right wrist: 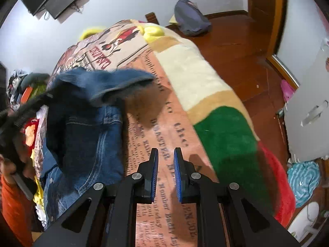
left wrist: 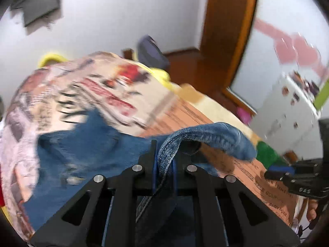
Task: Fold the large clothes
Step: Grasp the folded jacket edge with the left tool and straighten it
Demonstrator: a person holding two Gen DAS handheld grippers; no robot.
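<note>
Denim jacket (right wrist: pixel 86 127) on printed blanket (right wrist: pixel 176 127), hem in left hand-held gripper (left wrist: pixel 164 160)

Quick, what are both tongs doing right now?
Left tongs: shut on a fold of the denim jacket.
Right tongs: at their narrowest, holding nothing, above the blanket.
</note>
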